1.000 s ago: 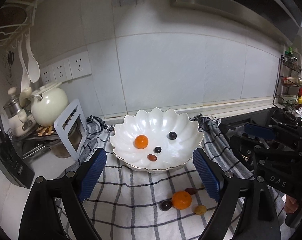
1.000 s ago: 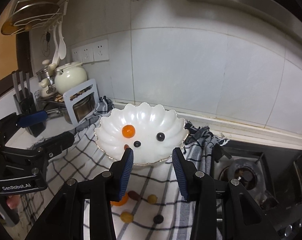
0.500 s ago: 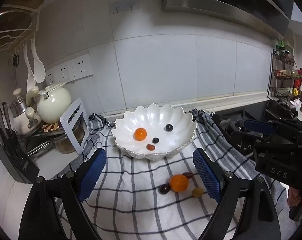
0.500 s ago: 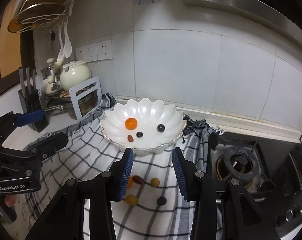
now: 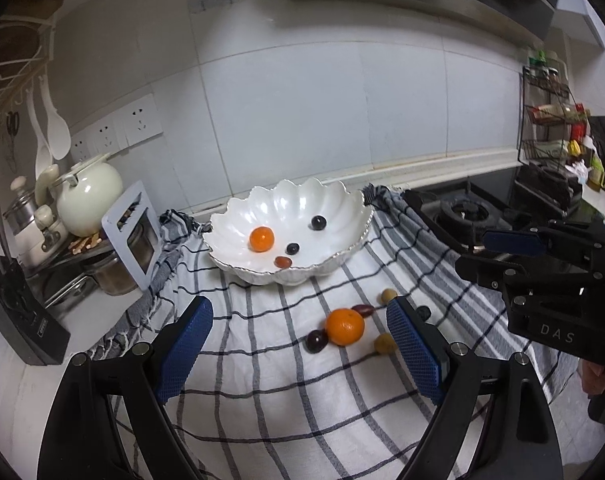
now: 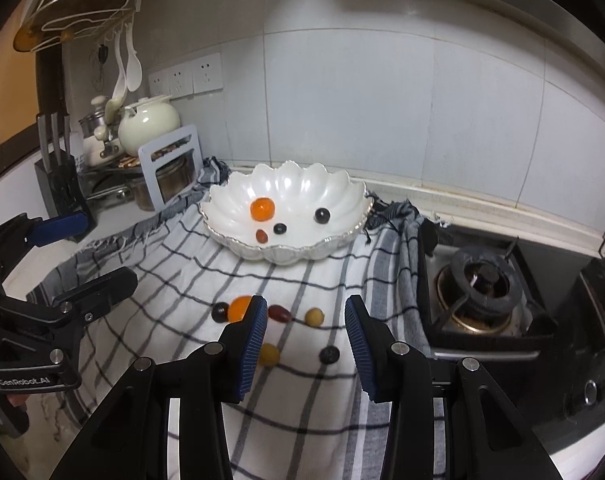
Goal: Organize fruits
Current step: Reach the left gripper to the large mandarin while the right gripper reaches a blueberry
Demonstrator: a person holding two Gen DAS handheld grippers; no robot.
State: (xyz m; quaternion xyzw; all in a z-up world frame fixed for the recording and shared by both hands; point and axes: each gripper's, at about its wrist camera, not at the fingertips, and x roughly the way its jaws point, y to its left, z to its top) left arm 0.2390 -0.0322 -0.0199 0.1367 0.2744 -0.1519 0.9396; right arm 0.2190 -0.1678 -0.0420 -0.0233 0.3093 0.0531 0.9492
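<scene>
1. left gripper: fingers released and spread wide, nothing between them, hovering over the checked cloth on the tabletop.
2. right gripper: fingers released with a narrower gap, nothing gripped, above the loose fruit.
3. white scalloped bowl, far centre of the cloth: holds a small orange, two dark grapes and a reddish fruit.
4. loose fruit on the cloth, nearer than the bowl: a larger orange touching a dark grape, plus reddish, yellowish and dark pieces beside it.
</scene>
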